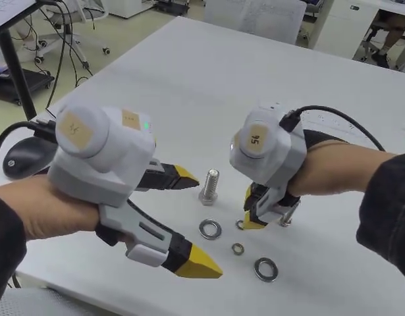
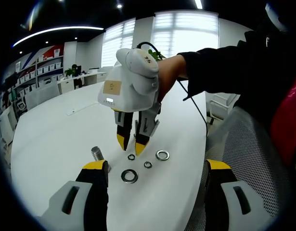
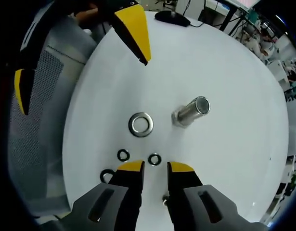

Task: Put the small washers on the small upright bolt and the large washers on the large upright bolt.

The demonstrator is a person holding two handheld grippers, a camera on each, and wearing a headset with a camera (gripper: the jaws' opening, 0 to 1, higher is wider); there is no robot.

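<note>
Left tongs wide, empty. Right tongs narrow, empty; small washer just before tips, big washer and bolt farther ahead.

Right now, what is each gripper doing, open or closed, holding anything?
Left gripper: wide open, empty.
Right gripper: narrowly open, empty.

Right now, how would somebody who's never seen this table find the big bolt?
Look at the near part of the white table, where a few metal washers lie flat. Just behind them stands the large bolt, head down and threaded end up. It is the thick shiny thing sticking up, while the washers are flat rings.
</note>
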